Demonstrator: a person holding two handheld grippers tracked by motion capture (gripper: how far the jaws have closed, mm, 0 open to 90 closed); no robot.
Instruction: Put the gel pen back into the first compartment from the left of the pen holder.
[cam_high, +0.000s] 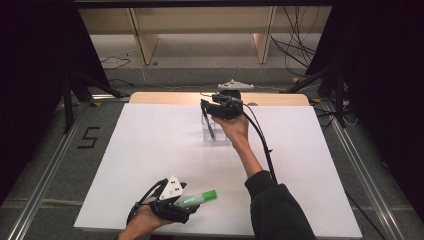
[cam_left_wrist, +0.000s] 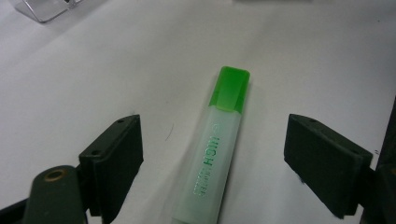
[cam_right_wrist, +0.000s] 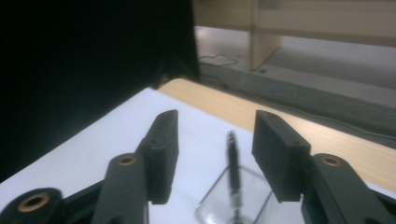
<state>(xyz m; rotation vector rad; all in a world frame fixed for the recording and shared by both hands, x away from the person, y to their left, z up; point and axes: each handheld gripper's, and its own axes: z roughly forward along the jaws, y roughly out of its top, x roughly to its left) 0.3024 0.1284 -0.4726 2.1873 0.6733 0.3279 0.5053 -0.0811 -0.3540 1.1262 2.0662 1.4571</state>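
A green highlighter (cam_high: 197, 198) with a translucent body and a green cap lies flat on the white table top (cam_high: 150, 150) near the front edge. My left gripper (cam_high: 184, 204) is open around it. In the left gripper view the highlighter (cam_left_wrist: 217, 144) lies between the two wide-apart jaws of the gripper (cam_left_wrist: 215, 135), and neither pad touches it. At the far middle, a black pen (cam_high: 210, 127) stands tilted in a clear holder (cam_high: 218, 135). My right gripper (cam_high: 205, 108) hovers open over the pen's top; the pen (cam_right_wrist: 232, 168) rises between the gripper's (cam_right_wrist: 215, 133) jaws, untouched.
The white sheet covers a wooden table whose bare strip (cam_high: 175, 98) shows at the far edge. Beyond it are floor cables (cam_high: 300, 47) and wooden shelf legs (cam_high: 145, 45). Black stand legs (cam_high: 67, 100) flank the table. A "5" (cam_high: 89, 137) is marked on the floor at left.
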